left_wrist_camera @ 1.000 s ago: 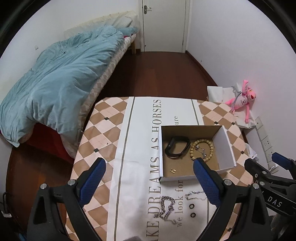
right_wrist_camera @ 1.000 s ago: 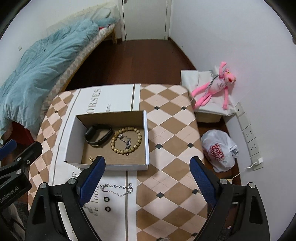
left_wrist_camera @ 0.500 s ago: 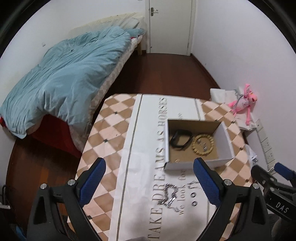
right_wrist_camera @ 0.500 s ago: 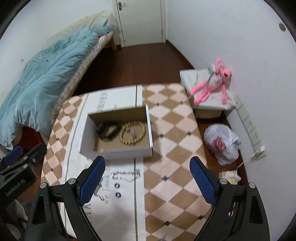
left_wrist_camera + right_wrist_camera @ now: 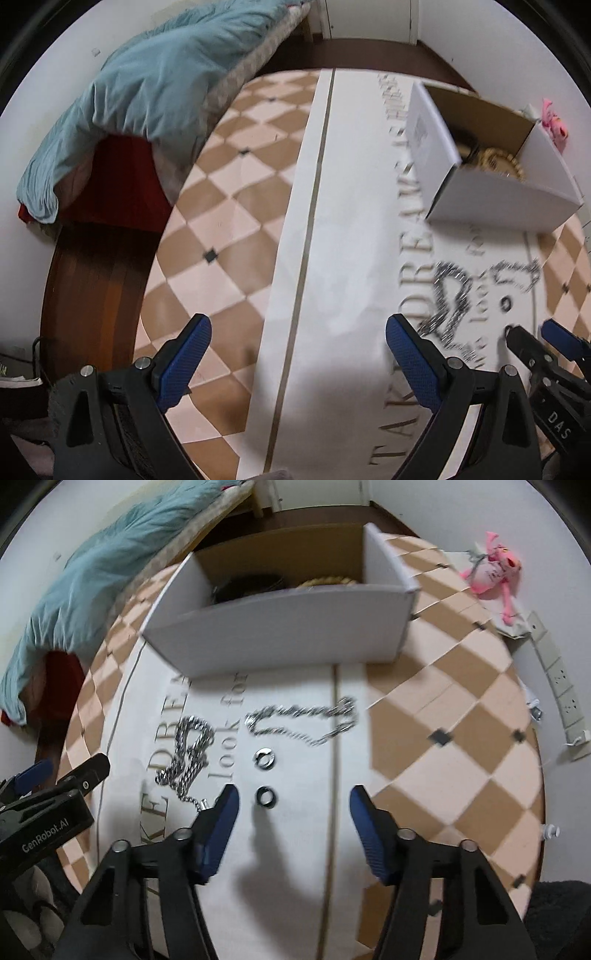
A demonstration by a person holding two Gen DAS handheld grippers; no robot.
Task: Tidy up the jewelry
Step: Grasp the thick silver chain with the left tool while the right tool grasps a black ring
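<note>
A white cardboard box (image 5: 280,627) stands on the table and holds a black band (image 5: 251,585) and a wooden bead bracelet (image 5: 328,581). In front of it lie a thick silver chain (image 5: 188,753), a thin silver chain (image 5: 306,720) and two dark rings (image 5: 264,757) (image 5: 266,796). My right gripper (image 5: 290,805) is open, low over the table, with the nearer ring between its fingers. My left gripper (image 5: 299,350) is open and empty over the white runner, left of the thick chain (image 5: 452,295). The box (image 5: 480,177) shows at the upper right there.
The table (image 5: 443,716) has a checkered cloth with a white lettered runner (image 5: 332,221). A bed with a blue duvet (image 5: 147,85) stands to the left. A pink plush toy (image 5: 493,565) and a power strip (image 5: 561,686) lie by the right wall.
Both grippers have dropped from high above the table to close over it. The right gripper has narrowed around the nearer ring. The jewelry has not moved.
</note>
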